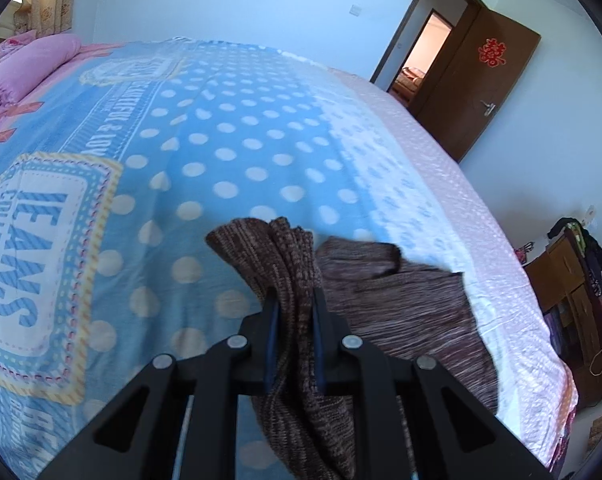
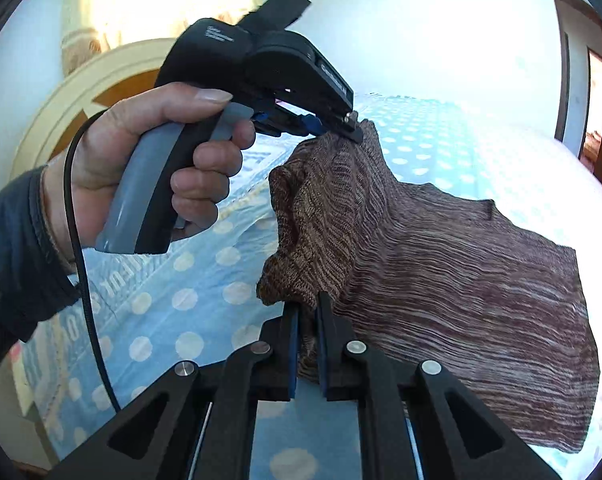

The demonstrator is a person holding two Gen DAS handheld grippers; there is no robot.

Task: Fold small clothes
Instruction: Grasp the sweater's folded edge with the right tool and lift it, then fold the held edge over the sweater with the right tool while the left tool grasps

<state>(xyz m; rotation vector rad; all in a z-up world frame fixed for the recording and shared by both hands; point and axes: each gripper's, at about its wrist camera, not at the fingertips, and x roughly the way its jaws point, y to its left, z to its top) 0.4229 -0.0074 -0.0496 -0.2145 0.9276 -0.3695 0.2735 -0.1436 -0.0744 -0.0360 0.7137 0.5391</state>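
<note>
The left gripper [image 1: 294,296] has its jaws pinched on brown knit. Seen from the right wrist, a bare hand [image 2: 141,168] (dark sleeve at nine o'clock) grips its handle. At six o'clock the right gripper [image 2: 308,312] clamps knit too.

My left gripper [image 1: 294,300] is clamped on a bunched fold of the brown knitted garment [image 1: 401,312], which rises between the two black fingers toward twelve o'clock and hangs down past them toward six. The rest of the garment spreads out toward three o'clock, blurred, over the bed [image 1: 441,184]. The blue blanket with white dots [image 1: 229,128] covers the bed, and its "JEANS COLLECTION" patch [image 1: 41,256] sits at nine o'clock. A pink quilt [image 1: 25,68] lies at ten o'clock. A brown door [image 1: 485,92] stands open at one o'clock.
</note>
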